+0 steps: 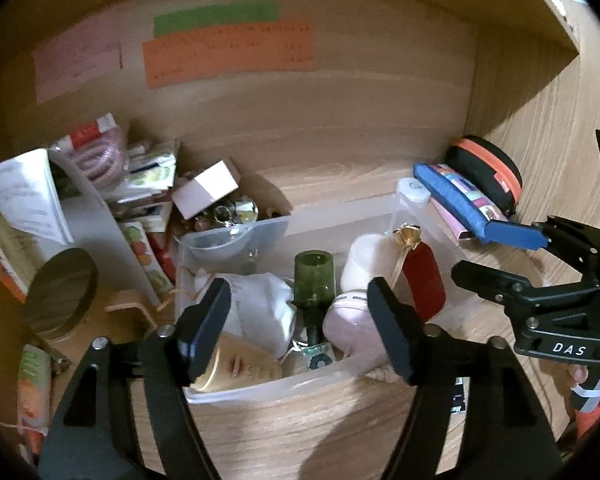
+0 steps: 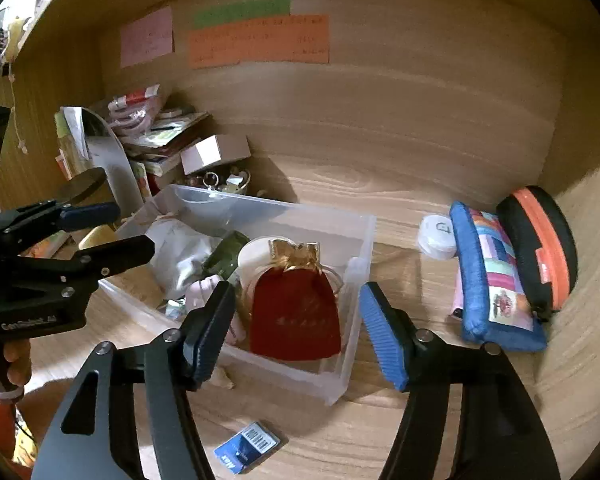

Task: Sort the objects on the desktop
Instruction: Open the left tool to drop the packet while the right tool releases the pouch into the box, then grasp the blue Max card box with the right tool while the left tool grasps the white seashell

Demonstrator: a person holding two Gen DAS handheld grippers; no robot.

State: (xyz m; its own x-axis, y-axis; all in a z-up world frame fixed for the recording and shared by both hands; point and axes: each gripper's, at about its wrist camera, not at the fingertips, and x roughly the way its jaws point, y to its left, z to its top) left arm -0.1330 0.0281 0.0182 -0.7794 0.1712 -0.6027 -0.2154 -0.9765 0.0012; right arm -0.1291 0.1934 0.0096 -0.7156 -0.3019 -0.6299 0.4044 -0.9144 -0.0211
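Note:
A clear plastic bin (image 1: 340, 210) (image 2: 284, 376) stands on the wooden desk. In it lie a red pouch (image 2: 296, 312) (image 1: 424, 276) with a gold ribbon, a white cloth pouch (image 1: 256, 304), a green bottle (image 1: 314, 276), a white jar (image 1: 364, 260) and a pink item. My left gripper (image 1: 300, 332) hangs open above the bin's near side, nothing between its pads. My right gripper (image 2: 296, 334) is open too, over the red pouch without touching it. Each gripper also shows in the other's view: the right gripper (image 1: 496, 256), the left gripper (image 2: 112, 232).
A blue patchwork pencil case (image 2: 496, 280), a black-and-orange case (image 2: 540, 248) and a white round tin (image 2: 436, 236) sit right of the bin. A small blue box (image 2: 246, 446) lies in front. Packets and a white carton (image 1: 206, 192) pile up at back left. Coloured notes (image 2: 260, 40) hang on the back wall.

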